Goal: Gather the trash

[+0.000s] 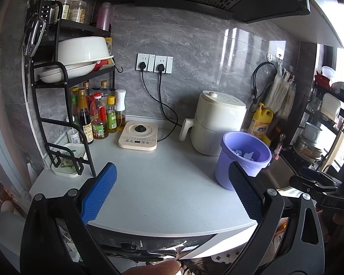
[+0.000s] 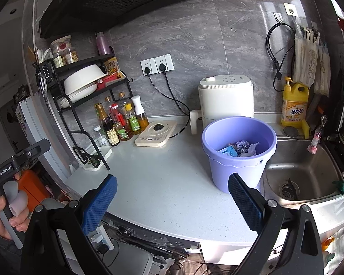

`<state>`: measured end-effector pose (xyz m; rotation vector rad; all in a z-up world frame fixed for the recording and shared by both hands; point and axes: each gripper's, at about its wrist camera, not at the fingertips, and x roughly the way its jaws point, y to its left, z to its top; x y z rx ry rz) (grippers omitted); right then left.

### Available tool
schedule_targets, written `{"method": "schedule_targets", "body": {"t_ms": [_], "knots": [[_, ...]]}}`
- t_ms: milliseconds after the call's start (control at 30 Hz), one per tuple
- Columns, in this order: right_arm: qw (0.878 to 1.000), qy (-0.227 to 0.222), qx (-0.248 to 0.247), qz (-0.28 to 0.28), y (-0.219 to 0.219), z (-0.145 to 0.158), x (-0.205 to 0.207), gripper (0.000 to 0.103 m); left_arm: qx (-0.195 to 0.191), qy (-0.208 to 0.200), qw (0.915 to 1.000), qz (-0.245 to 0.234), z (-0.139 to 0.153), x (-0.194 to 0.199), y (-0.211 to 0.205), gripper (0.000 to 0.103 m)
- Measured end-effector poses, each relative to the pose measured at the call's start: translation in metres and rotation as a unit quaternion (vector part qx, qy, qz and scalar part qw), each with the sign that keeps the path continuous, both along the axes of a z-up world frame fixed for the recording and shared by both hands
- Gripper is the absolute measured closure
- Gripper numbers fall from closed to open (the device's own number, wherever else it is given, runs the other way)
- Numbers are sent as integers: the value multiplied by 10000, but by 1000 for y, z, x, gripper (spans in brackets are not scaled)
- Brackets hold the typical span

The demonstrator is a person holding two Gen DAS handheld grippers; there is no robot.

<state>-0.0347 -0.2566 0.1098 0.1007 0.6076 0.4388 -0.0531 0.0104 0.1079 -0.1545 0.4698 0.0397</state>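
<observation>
The trash, crumpled foil, white paper and a blue carton, lies inside the purple bucket, which stands on the counter just beside the sink, probably so scraps from either side can be dropped in. No loose trash shows on the bare counter around it, so collecting looks finished. The left tool and right tool both hang over the counter's front edge, wide open and holding nothing. A hand grips the other handle.
</observation>
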Motion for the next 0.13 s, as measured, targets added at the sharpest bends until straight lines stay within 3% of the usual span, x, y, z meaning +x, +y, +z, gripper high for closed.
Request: {"method": "schedule_targets", "body": {"t_ms": [133], "knots": [[9998, 106, 135, -52, -4, -5, 1, 8, 68, 23, 10000, -16, -2, 1, 1, 6]]}}
